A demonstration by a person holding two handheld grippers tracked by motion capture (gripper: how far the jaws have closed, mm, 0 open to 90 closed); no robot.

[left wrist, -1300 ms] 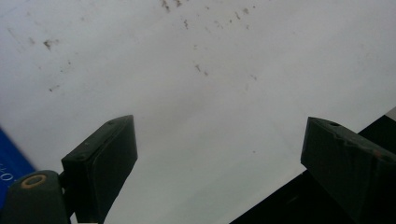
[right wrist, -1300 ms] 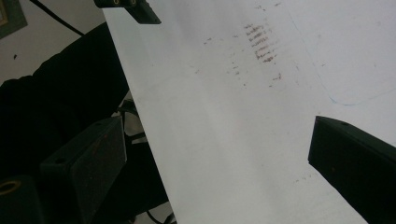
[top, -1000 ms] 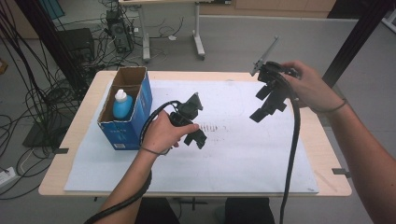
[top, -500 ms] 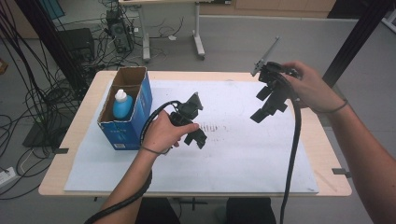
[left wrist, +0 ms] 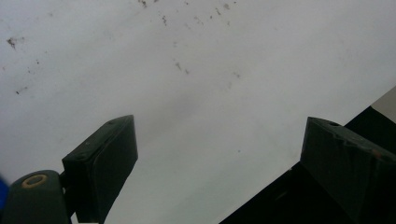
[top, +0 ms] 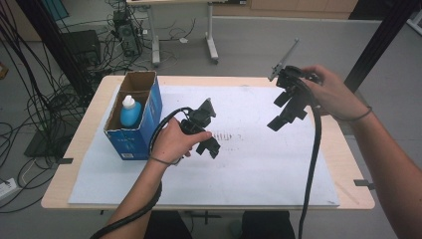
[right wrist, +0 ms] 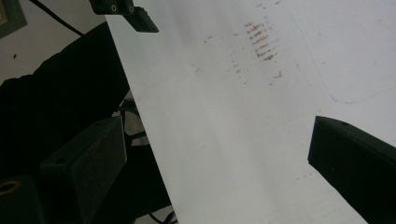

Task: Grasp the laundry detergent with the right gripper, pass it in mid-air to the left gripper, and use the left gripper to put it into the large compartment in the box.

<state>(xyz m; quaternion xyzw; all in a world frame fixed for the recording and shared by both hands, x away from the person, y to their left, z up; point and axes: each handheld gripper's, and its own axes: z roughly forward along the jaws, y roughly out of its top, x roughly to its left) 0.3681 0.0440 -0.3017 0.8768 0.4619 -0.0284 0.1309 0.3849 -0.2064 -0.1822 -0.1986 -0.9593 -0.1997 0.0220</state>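
High view: the left hand-held gripper (top: 205, 130) sits low over the white sheet (top: 249, 164) that covers the worktop (top: 89, 124), right by a patch of dark smudges (top: 226, 135). The right hand-held gripper (top: 288, 107) is held up above the sheet's far right part, well apart from the left one. A blue cardboard box (top: 137, 132) stands at the left edge of the sheet with a blue bottle (top: 130, 112) upright inside it.

Left gripper view: jaws spread wide, nothing between them, just speckled white sheet (left wrist: 210, 93) underneath.

Right gripper view: same deal, jaws spread and empty, pointing down at the sheet (right wrist: 243, 140) with the smudges (right wrist: 261, 42) farther off.
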